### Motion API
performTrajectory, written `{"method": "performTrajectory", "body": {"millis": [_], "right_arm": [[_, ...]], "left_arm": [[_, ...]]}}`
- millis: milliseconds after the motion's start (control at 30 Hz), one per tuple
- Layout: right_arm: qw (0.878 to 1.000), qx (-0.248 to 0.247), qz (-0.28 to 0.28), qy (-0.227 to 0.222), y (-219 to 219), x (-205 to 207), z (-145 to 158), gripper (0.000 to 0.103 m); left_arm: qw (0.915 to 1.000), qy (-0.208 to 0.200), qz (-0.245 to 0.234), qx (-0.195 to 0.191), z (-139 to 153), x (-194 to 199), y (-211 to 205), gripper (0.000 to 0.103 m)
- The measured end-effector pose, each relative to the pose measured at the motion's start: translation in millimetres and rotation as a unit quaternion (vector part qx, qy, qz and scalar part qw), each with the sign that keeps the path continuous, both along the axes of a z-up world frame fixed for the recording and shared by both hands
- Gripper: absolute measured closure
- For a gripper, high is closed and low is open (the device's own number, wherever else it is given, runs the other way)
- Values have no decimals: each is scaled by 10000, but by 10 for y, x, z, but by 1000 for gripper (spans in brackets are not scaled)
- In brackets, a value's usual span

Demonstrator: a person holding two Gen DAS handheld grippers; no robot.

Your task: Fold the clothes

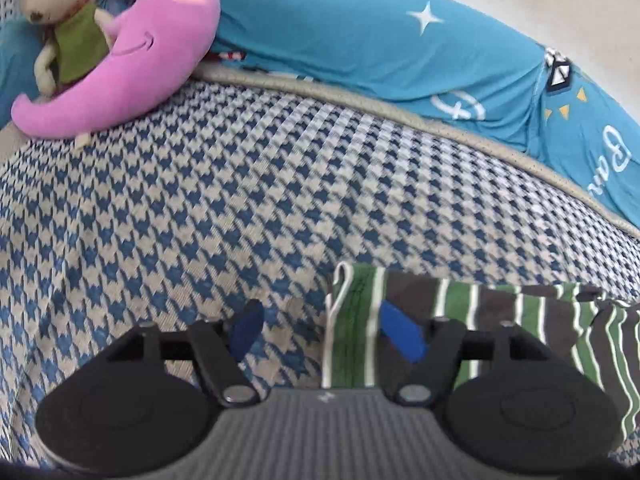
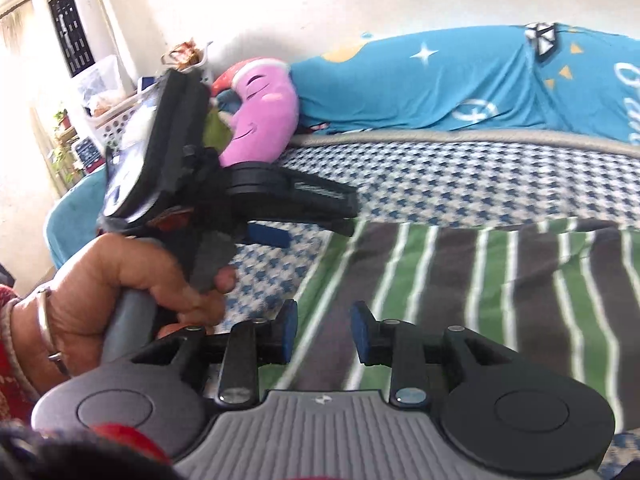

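The green, grey and white striped knit garment (image 2: pixel 460 280) lies partly flattened, rumpled at 3 o'clock, on the blue houndstooth bedcover (image 1: pixel 200 200); fold stage undeterminable, with left gripper (image 1: pixel 326 330) and right gripper (image 2: pixel 324 330) both spread, gripping nothing.

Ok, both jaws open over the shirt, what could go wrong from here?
1. The left gripper straddles the edge of the green, grey and white striped shirt; closing may pinch the blue houndstooth bedcover too.
2. The right gripper sits mid-panel, so it may bunch fabric.
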State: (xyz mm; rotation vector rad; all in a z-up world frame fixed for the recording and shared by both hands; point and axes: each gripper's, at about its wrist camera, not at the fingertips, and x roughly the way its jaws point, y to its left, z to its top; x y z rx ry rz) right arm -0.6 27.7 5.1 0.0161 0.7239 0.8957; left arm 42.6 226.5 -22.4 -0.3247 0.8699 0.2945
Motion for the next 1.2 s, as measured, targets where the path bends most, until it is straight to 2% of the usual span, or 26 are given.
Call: {"method": "performTrajectory", "body": {"millis": [167,633,933,1200], "right_arm": [[9993,-136,-322,-88,-217,122,65,73],[9861,-551,-1522,-387,-815,882,127,73],[9845,-856,-1373,-678,-827,1079,51,73],[9885,-929,-1065,-538,-727,1233,-65,76]], "left_arm": [[9997,-131,-198,74,91,-10,-187,18],[9963,-255,-811,-133,185,95,-673,13],[9952,-181,-948,-177,160,215,-897,8],[9935,-28,-1123,-178,109,285,-1055,7]]}}
